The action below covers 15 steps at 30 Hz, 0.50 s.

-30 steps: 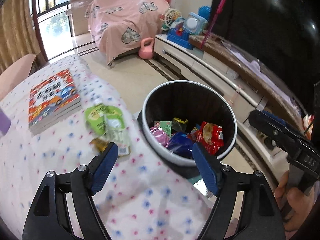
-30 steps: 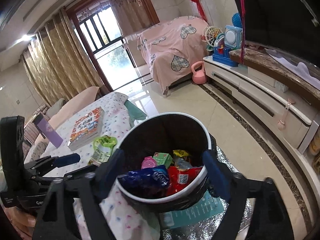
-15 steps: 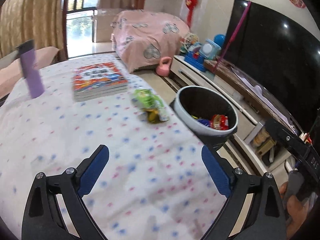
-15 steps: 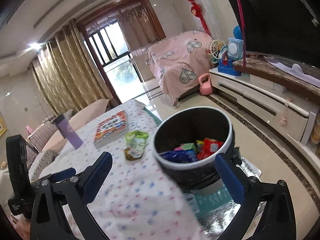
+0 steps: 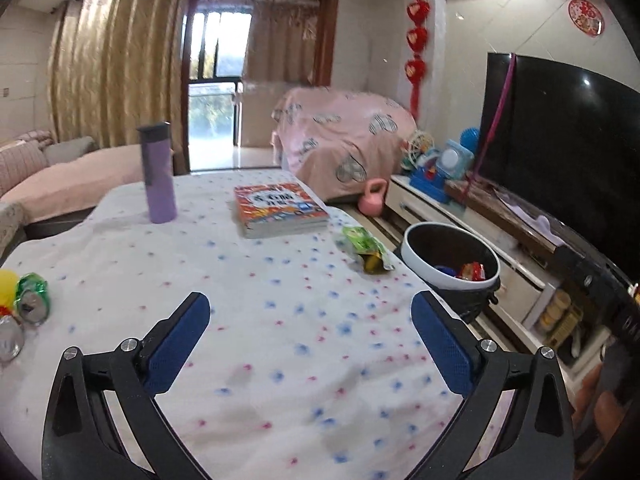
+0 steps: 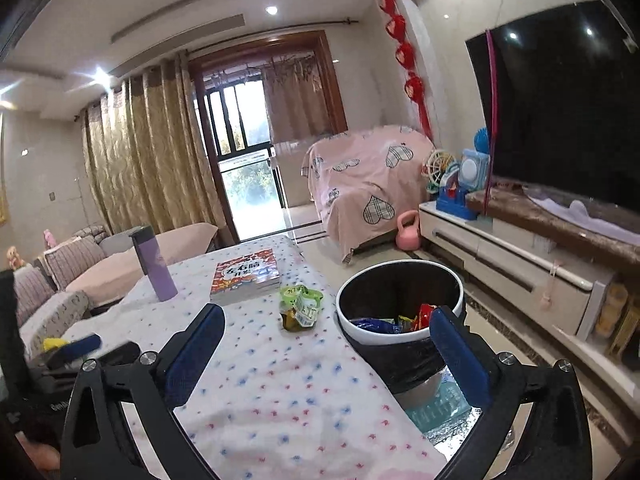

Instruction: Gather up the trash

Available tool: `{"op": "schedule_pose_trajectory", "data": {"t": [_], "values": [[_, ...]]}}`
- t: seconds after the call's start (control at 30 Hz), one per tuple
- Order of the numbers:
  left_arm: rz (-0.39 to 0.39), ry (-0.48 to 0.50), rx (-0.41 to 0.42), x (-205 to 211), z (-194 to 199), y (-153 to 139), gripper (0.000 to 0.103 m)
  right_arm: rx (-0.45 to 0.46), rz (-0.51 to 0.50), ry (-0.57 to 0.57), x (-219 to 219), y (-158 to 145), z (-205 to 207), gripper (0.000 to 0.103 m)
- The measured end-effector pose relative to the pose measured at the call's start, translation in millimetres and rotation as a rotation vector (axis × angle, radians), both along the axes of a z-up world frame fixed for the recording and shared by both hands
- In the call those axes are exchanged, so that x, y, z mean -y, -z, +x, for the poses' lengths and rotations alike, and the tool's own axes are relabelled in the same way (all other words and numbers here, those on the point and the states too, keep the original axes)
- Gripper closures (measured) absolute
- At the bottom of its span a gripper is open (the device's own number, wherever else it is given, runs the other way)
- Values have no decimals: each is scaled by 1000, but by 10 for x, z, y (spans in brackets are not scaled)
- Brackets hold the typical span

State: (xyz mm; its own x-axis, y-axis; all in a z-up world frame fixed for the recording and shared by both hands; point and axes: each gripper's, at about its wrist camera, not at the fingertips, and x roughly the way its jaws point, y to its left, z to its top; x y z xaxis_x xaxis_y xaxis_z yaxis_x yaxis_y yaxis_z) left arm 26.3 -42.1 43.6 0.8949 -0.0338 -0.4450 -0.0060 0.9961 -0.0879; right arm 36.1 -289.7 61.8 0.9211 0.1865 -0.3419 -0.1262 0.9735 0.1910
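My left gripper (image 5: pixel 308 304) hovers over the dotted white tablecloth (image 5: pixel 280 344), its jaws opening with nothing between them. My right gripper (image 6: pixel 328 314) is open and holds nothing. The black trash bin (image 5: pixel 436 280) with a white rim stands beside the table's right edge, with several wrappers (image 6: pixel 400 322) inside. A green snack wrapper (image 5: pixel 364 246) lies on the cloth near the bin, ahead of both grippers; in the right wrist view the wrapper (image 6: pixel 302 304) sits left of the bin (image 6: pixel 380 334). Crushed cans (image 5: pixel 34 300) lie at the far left of the table.
A book (image 5: pixel 280 208) and a purple flask (image 5: pixel 158 172) stand at the far end of the table. A TV cabinet (image 6: pixel 500 248) with toys runs along the right wall. A pink kettlebell (image 6: pixel 408 232) sits on the floor. A sofa (image 6: pixel 80 256) is at left.
Both grippers have pulled back from over the bin and opened wider. The views now take in the whole table, and the bin and the green wrapper look farther away.
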Motion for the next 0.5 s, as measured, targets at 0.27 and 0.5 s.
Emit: {"op": "schedule_pose_trajectory", "data": {"t": [0.27,0.5], "values": [[55,-66,34,-71,-216,102,0,38,-82,25,-239,294,-209,0],[86,-103,52,-105,-330,121,0,29,-90,6,-294,369,-267,0]]}}
